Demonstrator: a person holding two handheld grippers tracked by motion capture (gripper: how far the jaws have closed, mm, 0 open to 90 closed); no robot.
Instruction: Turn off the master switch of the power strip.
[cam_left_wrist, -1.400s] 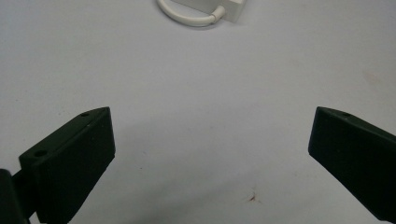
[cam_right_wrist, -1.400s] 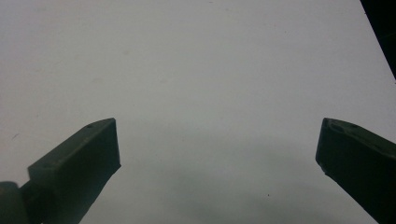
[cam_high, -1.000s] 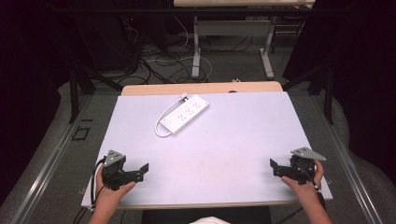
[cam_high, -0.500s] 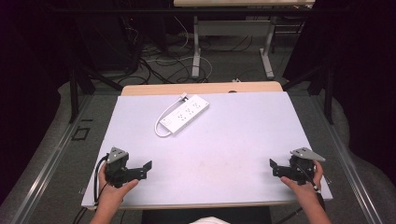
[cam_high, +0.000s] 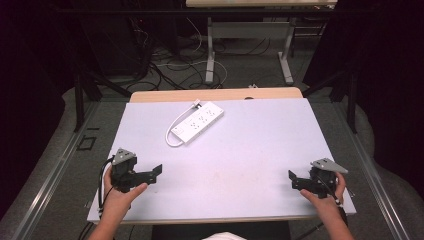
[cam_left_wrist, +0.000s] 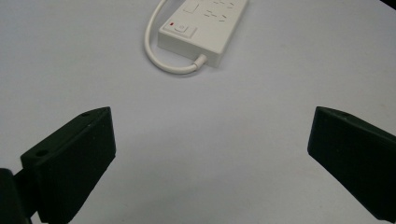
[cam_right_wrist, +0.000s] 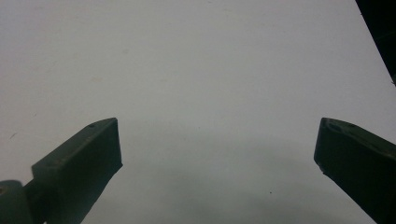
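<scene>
While both claws rest empty, jaws spread, the white plastic power strip (cam_high: 196, 122) lies ahead of the left claw (cam_high: 156, 171), long axis diagonal; the right claw (cam_high: 292, 178) sits farther off.

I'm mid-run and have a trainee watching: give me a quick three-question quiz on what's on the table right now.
1. True or false: the left gripper is shut on the power strip.
2. Which gripper is nearer the power strip? A) left B) right gripper
3. Fill in: in the left gripper view, the strip's switch sits at the end where the white ____ comes out.

Key
1. False: its jaws stand wide open over bare table, apart from the strip.
2. A: the strip lies on the far left part of the table.
3. Cable: it loops out beside the switch end.
</scene>
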